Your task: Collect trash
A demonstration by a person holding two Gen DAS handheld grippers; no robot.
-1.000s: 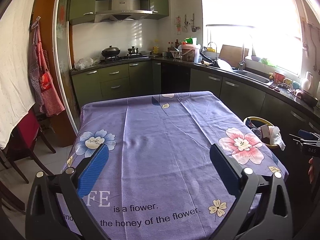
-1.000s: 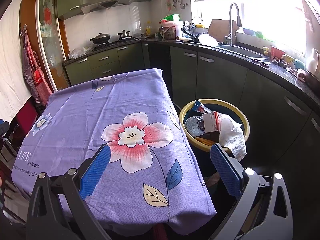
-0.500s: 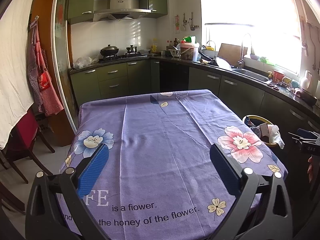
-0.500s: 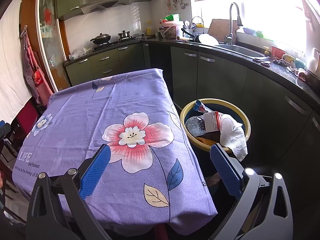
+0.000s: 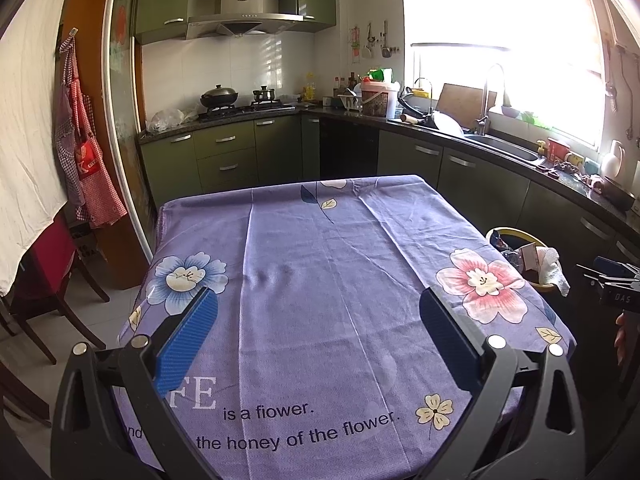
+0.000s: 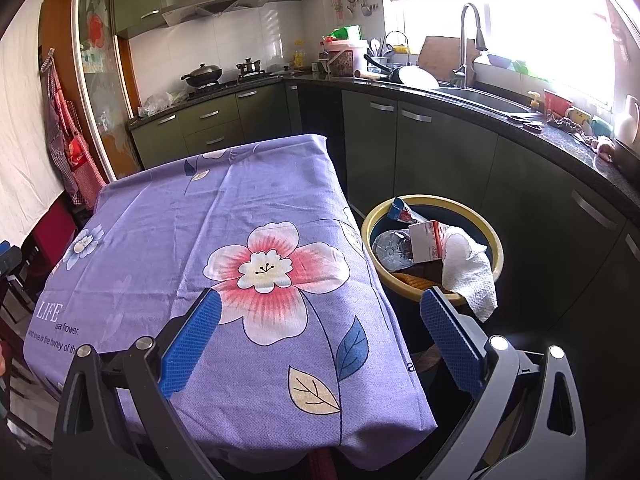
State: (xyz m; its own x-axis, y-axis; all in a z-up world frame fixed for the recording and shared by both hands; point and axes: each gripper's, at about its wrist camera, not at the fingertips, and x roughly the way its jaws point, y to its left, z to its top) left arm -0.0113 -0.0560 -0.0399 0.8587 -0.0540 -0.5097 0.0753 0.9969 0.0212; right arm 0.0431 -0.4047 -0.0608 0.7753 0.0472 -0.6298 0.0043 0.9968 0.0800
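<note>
A yellow-rimmed trash bin [image 6: 492, 236] stands on the floor right of the table; it also shows in the left wrist view [image 5: 500, 233]. It holds a crushed plastic bottle [image 6: 390, 246], a small carton [image 6: 426, 240], a blue wrapper [image 6: 398, 211] and a white paper towel [image 6: 470, 272] draped over the rim. My left gripper [image 5: 318, 330] is open and empty above the near part of the purple flowered tablecloth [image 5: 320, 264]. My right gripper [image 6: 320, 336] is open and empty above the table's right corner, beside the bin.
Green cabinets and a dark counter [image 6: 520, 128] with sink, dishes and bottles run along the back and right. A stove with pots [image 5: 224, 98] is at the back. Chairs [image 5: 44, 280] and a hanging apron [image 5: 88, 160] are at the left.
Both views have shifted only slightly; the left gripper has lifted or tilted a little. Both grippers stay open and empty.
</note>
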